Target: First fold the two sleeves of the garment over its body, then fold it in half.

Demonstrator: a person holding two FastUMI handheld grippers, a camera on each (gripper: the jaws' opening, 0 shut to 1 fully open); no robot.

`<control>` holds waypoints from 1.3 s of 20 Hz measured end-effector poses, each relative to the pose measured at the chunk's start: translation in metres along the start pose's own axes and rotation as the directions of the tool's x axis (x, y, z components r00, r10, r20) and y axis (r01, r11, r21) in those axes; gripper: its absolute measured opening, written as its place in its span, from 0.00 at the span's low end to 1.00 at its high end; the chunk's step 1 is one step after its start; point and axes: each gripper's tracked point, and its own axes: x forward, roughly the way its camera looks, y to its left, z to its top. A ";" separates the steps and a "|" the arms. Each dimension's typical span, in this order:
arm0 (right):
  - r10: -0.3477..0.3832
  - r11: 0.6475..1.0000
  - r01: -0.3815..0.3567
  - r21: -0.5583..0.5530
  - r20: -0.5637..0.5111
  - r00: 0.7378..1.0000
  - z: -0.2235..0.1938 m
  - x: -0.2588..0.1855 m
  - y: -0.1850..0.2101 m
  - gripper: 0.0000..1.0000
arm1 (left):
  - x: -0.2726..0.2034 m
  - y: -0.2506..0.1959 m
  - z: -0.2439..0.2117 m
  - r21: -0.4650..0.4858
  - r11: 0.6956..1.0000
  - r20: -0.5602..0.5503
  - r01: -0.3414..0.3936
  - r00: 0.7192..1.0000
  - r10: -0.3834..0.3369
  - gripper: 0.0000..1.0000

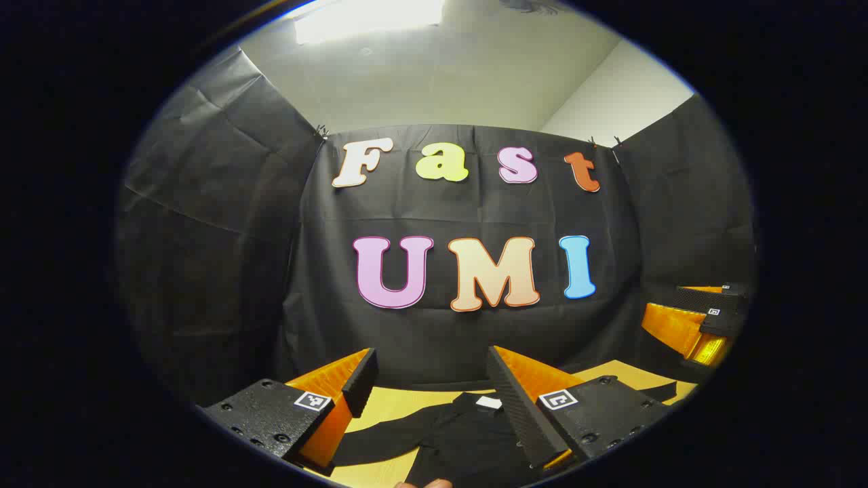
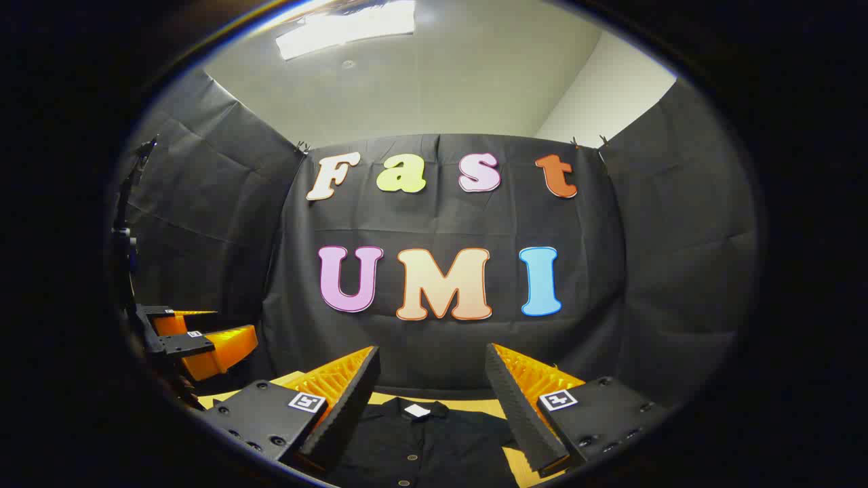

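A black shirt (image 1: 468,440) lies flat on the wooden table (image 1: 400,403), collar toward the booth wall, with a white tag (image 1: 488,402) at the neck. One sleeve (image 1: 380,440) stretches out to the left in the left gripper view. The left gripper (image 1: 430,369) hovers open above the shirt, holding nothing. In the right gripper view the shirt (image 2: 420,440) shows its collar, tag (image 2: 416,410) and buttons, and the right gripper (image 2: 430,369) hangs open above it. The right gripper (image 1: 705,325) appears far right in the left gripper view. The left gripper (image 2: 196,339) appears far left in the right gripper view.
Black cloth walls close the booth at the back and on both sides, right behind the table's far edge. A dark stand (image 2: 125,244) rises at the left in the right gripper view. A fingertip (image 1: 424,483) peeks in at the bottom of the left gripper view.
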 end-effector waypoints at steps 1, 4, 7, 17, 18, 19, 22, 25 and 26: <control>0.000 1.000 0.000 0.002 -0.007 1.000 -0.003 -0.001 -0.001 0.99 | 0.000 0.000 -0.002 0.003 1.000 -0.003 0.000 1.000 0.000 0.96; 0.002 1.000 -0.002 0.001 -0.018 1.000 -0.005 -0.003 -0.001 0.98 | -0.003 -0.001 -0.006 0.008 1.000 -0.015 0.002 1.000 -0.002 0.96; 0.004 1.000 -0.004 -0.003 -0.022 1.000 -0.008 -0.003 -0.002 0.98 | -0.004 -0.003 -0.008 0.011 1.000 -0.021 0.012 1.000 -0.012 0.96; 0.004 1.000 -0.004 -0.005 -0.033 0.999 -0.015 0.008 0.002 0.98 | 0.010 0.014 -0.012 0.049 0.998 -0.016 0.037 0.999 -0.036 0.94; 0.004 1.000 -0.004 -0.002 -0.036 0.999 -0.016 0.008 0.003 0.98 | 0.009 0.013 -0.014 0.041 0.999 -0.023 0.036 0.999 -0.035 0.94; 0.002 1.000 -0.002 0.000 -0.041 0.999 -0.017 0.010 0.004 0.98 | 0.008 0.013 -0.017 0.034 0.999 -0.031 0.035 0.999 -0.034 0.95; -0.012 1.000 0.012 -0.001 -0.060 0.998 -0.023 0.011 -0.001 0.98 | 0.006 0.008 -0.019 0.019 0.999 -0.045 0.042 0.998 -0.041 0.93; -0.039 0.999 0.041 0.012 -0.093 0.995 -0.035 0.015 -0.012 0.98 | 0.004 0.002 -0.023 0.013 0.998 -0.060 0.054 0.997 -0.053 0.94; -0.049 0.999 0.051 0.015 -0.112 0.992 -0.040 0.018 -0.017 0.99 | 0.004 0.001 -0.023 0.012 0.998 -0.063 0.056 0.996 -0.055 0.95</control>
